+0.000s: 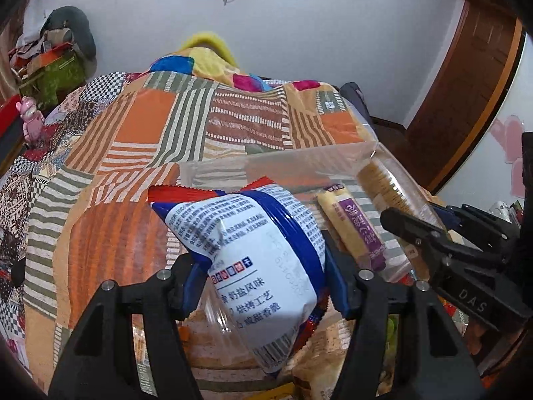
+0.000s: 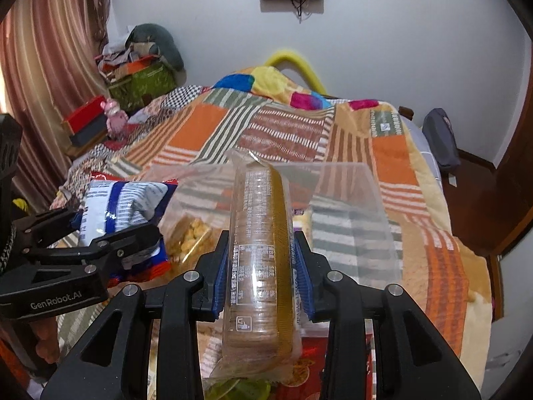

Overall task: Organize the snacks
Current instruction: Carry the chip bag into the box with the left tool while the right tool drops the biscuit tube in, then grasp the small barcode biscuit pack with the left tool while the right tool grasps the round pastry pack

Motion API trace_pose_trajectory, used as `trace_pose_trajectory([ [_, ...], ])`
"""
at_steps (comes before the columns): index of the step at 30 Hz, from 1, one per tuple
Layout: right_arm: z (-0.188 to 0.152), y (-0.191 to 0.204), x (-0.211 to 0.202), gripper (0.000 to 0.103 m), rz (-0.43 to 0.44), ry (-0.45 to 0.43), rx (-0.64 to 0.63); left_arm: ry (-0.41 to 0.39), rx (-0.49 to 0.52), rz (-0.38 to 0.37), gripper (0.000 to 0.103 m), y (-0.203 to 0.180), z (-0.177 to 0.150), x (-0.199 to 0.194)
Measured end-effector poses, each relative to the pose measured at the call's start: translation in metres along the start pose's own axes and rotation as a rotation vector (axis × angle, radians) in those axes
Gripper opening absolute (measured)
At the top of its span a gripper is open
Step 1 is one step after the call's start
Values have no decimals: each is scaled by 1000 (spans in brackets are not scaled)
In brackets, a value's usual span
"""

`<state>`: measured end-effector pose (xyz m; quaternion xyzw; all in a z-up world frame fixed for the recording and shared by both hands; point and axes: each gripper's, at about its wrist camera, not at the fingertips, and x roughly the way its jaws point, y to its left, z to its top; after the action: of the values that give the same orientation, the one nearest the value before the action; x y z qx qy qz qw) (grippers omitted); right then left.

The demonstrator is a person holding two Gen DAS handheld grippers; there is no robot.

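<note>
I read "GenRobot.AI" on my left gripper and "DAS" on my right gripper. The left one is clamped on a puffy white-and-blue foil snack bag printed with Chinese text; the right is clamped on a clear-wrapped sleeve of round brown biscuits. Both hang above the clear plastic bin on the orange patchwork quilt, and a yellow-and-purple snack bar lies inside it.

Glossy plastic snack bag, clear plastic bin, matt woven quilt.
</note>
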<state>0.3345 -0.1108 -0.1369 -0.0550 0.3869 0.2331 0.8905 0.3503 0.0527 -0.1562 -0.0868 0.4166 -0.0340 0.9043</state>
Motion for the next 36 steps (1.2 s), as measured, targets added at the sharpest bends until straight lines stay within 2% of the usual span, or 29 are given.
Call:
trace_pose_trajectory([
  [6, 1, -1, -12, 33, 5, -24, 3, -38, 6, 10, 65, -1, -1, -15],
  [14, 2, -3, -39, 33, 2, -87, -1, -128, 61, 24, 70, -5, -3, -61],
  [20, -6, -9, -62, 33, 1, -131, 9, -162, 86, 47, 72, 5, -14, -93],
  [28, -31, -27, -81, 37, -49, -143, 25, -134, 64, 116, 75, 50, -42, -108],
  [31, -43, -36, -81, 39, -73, -123, 37, -93, 29, 153, 78, 77, -55, -100],
  [36, -61, -50, -75, 45, -111, -77, 65, -9, -29, 167, 79, 106, -70, -75],
])
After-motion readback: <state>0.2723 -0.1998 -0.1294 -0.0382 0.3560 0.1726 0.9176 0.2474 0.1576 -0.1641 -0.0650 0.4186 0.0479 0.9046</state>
